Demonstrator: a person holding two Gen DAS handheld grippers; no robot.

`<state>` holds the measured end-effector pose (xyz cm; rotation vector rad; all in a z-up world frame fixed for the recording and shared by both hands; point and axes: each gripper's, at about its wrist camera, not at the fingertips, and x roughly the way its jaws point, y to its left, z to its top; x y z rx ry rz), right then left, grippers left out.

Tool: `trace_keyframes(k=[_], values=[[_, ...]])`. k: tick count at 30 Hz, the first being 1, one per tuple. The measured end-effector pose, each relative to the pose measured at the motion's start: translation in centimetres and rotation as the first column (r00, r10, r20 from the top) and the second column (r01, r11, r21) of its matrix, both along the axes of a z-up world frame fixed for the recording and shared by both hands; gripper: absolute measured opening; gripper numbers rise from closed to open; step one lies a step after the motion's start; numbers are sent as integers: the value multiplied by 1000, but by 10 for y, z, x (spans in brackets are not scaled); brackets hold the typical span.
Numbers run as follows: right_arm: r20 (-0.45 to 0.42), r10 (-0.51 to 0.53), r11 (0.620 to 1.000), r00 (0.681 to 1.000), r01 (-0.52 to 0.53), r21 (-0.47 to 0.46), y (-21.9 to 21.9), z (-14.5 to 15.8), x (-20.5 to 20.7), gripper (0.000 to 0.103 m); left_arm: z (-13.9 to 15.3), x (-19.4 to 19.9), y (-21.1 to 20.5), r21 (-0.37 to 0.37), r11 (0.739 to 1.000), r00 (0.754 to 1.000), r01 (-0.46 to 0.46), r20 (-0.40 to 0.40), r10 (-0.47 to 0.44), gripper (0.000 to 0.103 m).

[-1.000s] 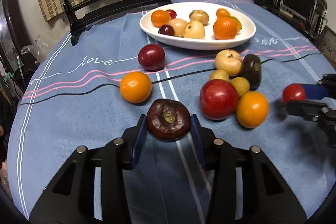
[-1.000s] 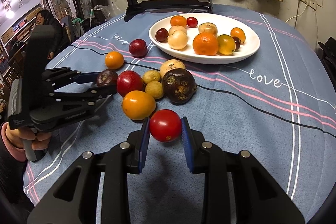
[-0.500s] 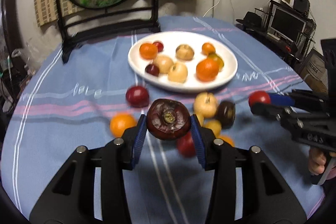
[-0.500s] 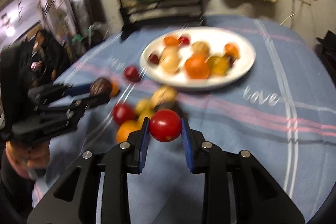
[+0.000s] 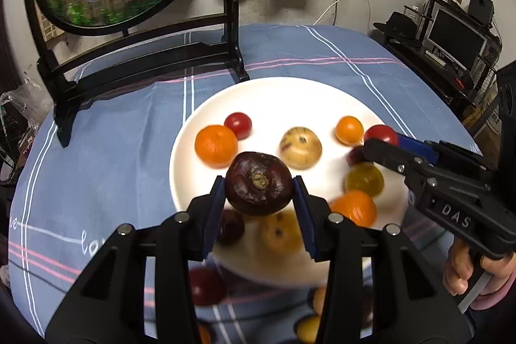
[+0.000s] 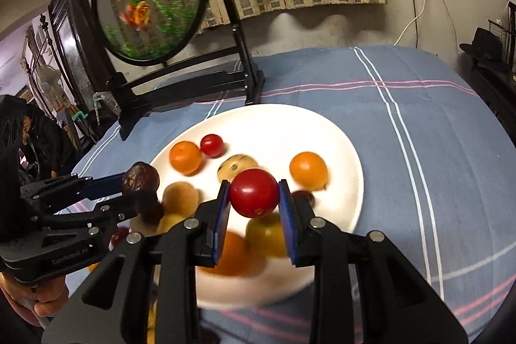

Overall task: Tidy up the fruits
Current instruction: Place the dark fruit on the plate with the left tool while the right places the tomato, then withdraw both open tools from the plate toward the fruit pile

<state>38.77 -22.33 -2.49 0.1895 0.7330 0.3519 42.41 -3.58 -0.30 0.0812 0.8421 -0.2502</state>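
My left gripper is shut on a dark purple mangosteen and holds it in the air over the near-left part of the white plate. My right gripper is shut on a red cherry tomato above the plate. In the left wrist view the right gripper comes in from the right over the plate's right side. In the right wrist view the left gripper hangs at the plate's left rim. Several oranges, tomatoes and pale fruits lie on the plate.
A round fish-picture screen on a black stand stands just behind the plate. More fruits lie on the blue striped tablecloth near me, partly hidden by my fingers. A person sits at far left; shelves with a monitor are right.
Both grippers have travelled forward with their fruits, from above the loose fruits on the cloth to above the plate. The plate now looms much larger and nearer in both views.
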Motion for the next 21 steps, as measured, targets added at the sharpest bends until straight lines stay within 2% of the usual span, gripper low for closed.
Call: trace_keyframes(k=[3,4,5,6,8,9,13,18,21], values=[[-15,15,1000,1000,-15,-5,3,-3,10,32,-3,14,-2,-3,1000,1000,-13,-6,13,46],[-23,15,1000,1000,-15,-11,4,-4,13,33,-3,16,-1,-3,1000,1000,-27,-2,27,52],[-31,14,1000,999,-14,-16,4,-5,15,37,-1,18,1,-6,999,999,-54,6,54,74],[-34,8,1000,999,-9,-19,5,-4,14,47,1,17,5,-14,997,997,-76,14,76,86],[-6,-1,1000,1000,1,-11,3,3,7,62,6,12,12,-48,994,995,-100,23,101,89],[10,-4,1000,1000,5,-11,2,6,4,64,8,7,16,-69,992,995,-103,12,104,89],[37,2,1000,999,-2,6,-4,21,-16,64,18,-25,33,-103,986,991,-129,12,130,94],[44,27,999,999,-27,-21,0,24,-60,64,19,-98,49,-34,984,975,-177,134,180,101],[25,46,999,999,-46,-24,7,17,-88,64,10,-131,57,-35,985,975,-167,145,171,101]])
